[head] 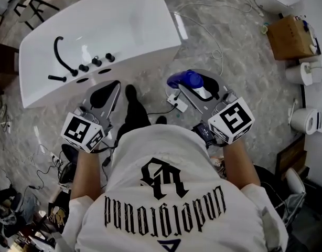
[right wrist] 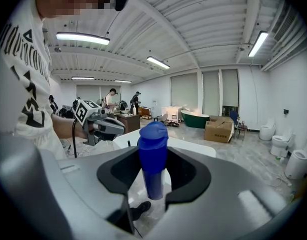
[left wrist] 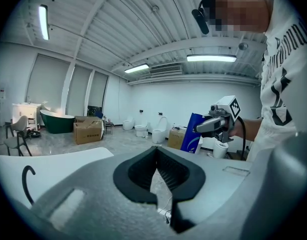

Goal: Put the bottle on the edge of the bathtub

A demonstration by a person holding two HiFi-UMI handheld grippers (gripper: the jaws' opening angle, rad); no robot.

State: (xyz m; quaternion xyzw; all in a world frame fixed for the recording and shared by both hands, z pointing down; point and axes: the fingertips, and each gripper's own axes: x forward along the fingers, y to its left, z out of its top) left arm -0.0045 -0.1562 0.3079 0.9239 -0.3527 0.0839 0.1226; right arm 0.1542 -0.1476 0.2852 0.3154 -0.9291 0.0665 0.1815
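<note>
— Where's the bottle [head: 188, 80]?

— In the right gripper [head: 195, 88], clear of the tub. It's the blue one. Seen along that gripper's jaws it stands upright, cap on top, with a black pad pressed to each side of its body below the cap.

— A wide grip?

— Middling. The jaws stand apart by the bottle's width and are clamped on it. Below it there's only the grey marbled floor [head: 239, 72], just off the near right corner of the white bathtub [head: 45, 62]. Bottle and tub don't touch.

— And the arm?

— The right forearm [head: 238, 164] reaches straight forward from the body, jaws pointing ahead and the marker cube back toward the person.

— The other side?

— The left gripper [head: 105, 92] is held out the same way on the left forearm [head: 87, 167]. It sits near the tub's front edge, just short of the black faucet [head: 60, 54] and the knobs beside it. Its jaws are drawn together at the tips, with nothing between them and only a sliver of floor showing through the slit behind.
</note>
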